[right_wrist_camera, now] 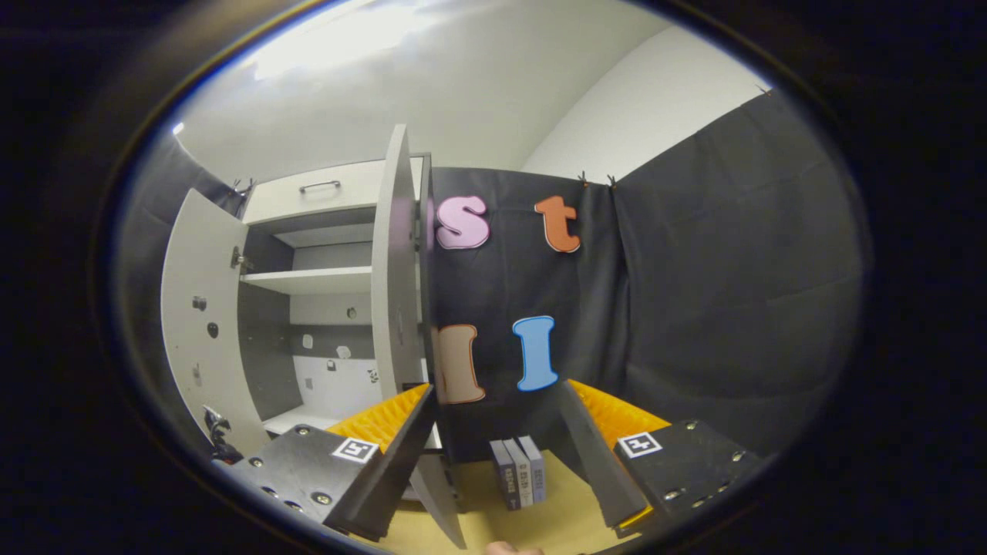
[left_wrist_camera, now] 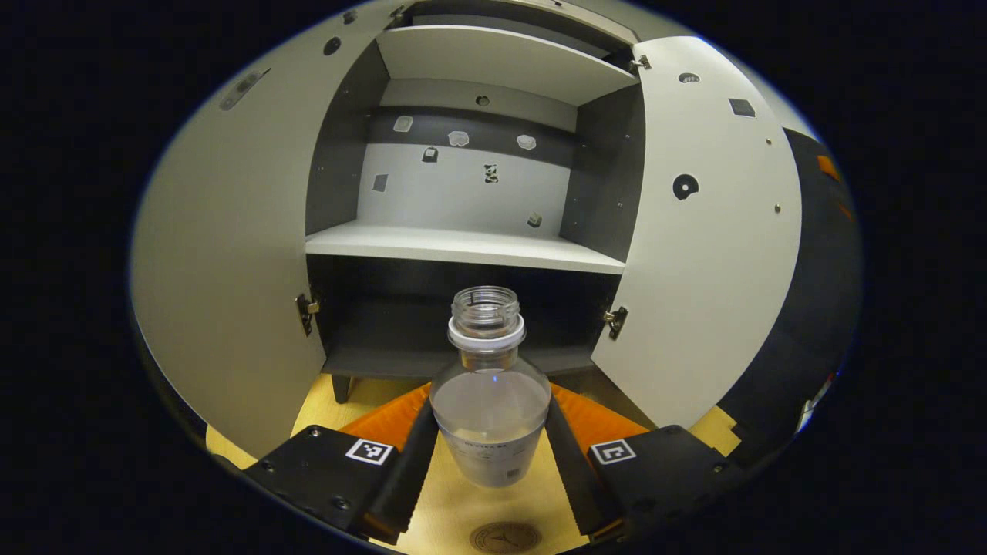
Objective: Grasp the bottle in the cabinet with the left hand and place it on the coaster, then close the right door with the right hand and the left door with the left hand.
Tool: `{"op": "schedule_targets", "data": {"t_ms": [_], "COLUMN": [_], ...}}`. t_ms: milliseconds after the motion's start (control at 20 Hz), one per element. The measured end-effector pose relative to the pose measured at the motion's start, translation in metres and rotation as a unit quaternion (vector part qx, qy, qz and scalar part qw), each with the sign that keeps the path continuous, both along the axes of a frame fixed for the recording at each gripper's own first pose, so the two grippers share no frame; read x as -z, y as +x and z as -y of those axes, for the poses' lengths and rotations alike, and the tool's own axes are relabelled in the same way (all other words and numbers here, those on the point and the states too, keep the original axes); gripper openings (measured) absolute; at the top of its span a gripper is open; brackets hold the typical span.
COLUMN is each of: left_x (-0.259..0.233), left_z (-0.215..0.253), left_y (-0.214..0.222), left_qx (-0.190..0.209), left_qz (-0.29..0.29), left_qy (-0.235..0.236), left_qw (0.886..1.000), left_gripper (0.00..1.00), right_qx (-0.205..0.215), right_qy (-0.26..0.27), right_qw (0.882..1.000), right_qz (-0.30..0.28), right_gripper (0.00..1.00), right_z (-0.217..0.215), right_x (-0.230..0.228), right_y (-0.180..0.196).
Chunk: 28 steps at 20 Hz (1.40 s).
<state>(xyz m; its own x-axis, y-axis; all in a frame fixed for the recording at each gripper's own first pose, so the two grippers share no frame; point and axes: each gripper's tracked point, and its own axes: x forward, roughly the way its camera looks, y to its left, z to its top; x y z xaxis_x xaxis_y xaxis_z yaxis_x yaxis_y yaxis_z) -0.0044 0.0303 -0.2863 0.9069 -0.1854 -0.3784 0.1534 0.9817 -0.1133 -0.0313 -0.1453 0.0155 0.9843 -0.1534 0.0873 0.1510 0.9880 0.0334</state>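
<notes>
Nearest, the left gripper (left_wrist_camera: 491, 447) clamps the uncapped bottle (left_wrist_camera: 489, 393) out of the cabinet (left_wrist_camera: 463, 247), above the tabletop just short of the coaster (left_wrist_camera: 505, 537), while beyond, both doors gape and the right gripper (right_wrist_camera: 493, 455) hangs wide, empty.

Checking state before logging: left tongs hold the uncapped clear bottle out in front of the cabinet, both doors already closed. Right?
Not quite. In the left gripper view the left tongs do hold the uncapped clear bottle in front of the cabinet, but both doors are open: the left door and the right door are swung wide, shelves showing.
</notes>
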Motion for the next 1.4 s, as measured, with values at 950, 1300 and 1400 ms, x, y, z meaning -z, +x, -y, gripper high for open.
{"op": "schedule_targets", "data": {"t_ms": [950, 1300, 1400], "left_x": [0.138, 0.145, 0.144], "left_z": [0.011, 0.014, 0.017], "left_y": [-0.105, -0.106, -0.108], "left_qx": [0.011, 0.003, 0.011], "left_qz": [-0.150, -0.138, -0.138], "left_qy": [-0.050, -0.034, -0.019], "left_qw": [0.987, 0.990, 0.990], "left_gripper": [0.79, 0.80, 0.80], "right_qx": [-0.008, -0.002, -0.005], "right_qy": [0.025, 0.047, 0.051], "right_qw": [1.000, 0.999, 0.998], "right_qz": [-0.013, -0.023, -0.024], "right_gripper": [0.93, 0.97, 0.97], "right_z": [0.008, 0.020, 0.020], "right_x": [0.017, 0.027, 0.029], "right_y": [0.015, 0.012, 0.010]}}
